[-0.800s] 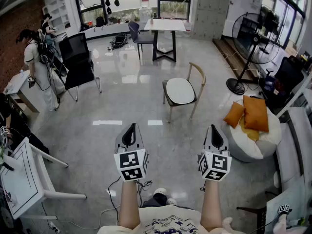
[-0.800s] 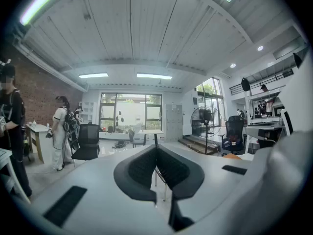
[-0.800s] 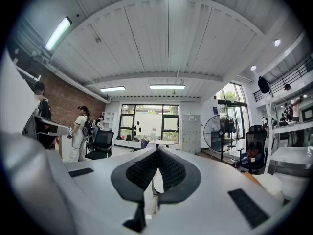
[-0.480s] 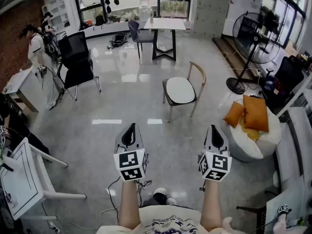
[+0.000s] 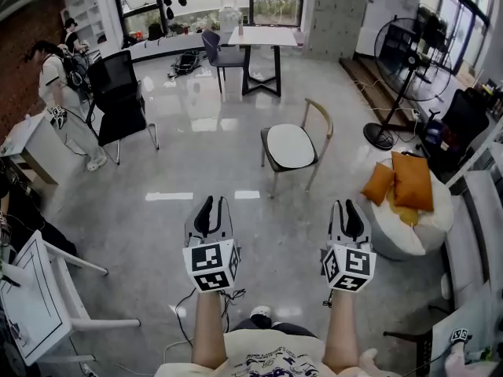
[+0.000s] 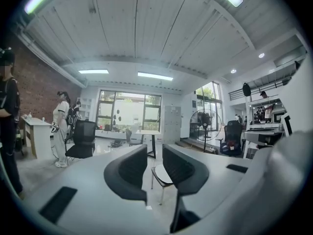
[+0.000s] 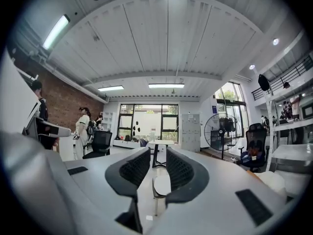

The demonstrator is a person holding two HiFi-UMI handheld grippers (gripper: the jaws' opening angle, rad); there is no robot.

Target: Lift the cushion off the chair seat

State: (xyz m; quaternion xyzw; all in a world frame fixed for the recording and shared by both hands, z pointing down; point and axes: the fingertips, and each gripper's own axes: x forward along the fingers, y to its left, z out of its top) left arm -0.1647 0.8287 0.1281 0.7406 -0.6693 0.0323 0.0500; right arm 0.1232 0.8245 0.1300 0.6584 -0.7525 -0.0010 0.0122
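Observation:
A white oval cushion (image 5: 290, 146) lies on the seat of a wooden chair (image 5: 321, 129) with a curved back, out on the shiny floor ahead of me. Both grippers are held level in front of my body, well short of the chair. My left gripper (image 5: 209, 210) has its jaws a little apart with nothing between them. My right gripper (image 5: 348, 214) stands the same way, open and empty. In the left gripper view the cushion (image 6: 161, 173) shows through the gap of the left gripper (image 6: 154, 155). In the right gripper view the cushion (image 7: 160, 184) shows far off between the right gripper (image 7: 157, 155) jaws.
A white beanbag (image 5: 409, 218) with orange pillows (image 5: 412, 181) sits right of the chair, a standing fan (image 5: 409, 61) behind it. A black office chair (image 5: 119, 100) and a person (image 5: 59, 104) are at the left. A white table (image 5: 31, 305) and floor cables (image 5: 189, 301) lie near me.
Both grippers' jaws have parted slightly; they looked shut before. The hands stay about where they were. The person at the left has stepped along the wall.

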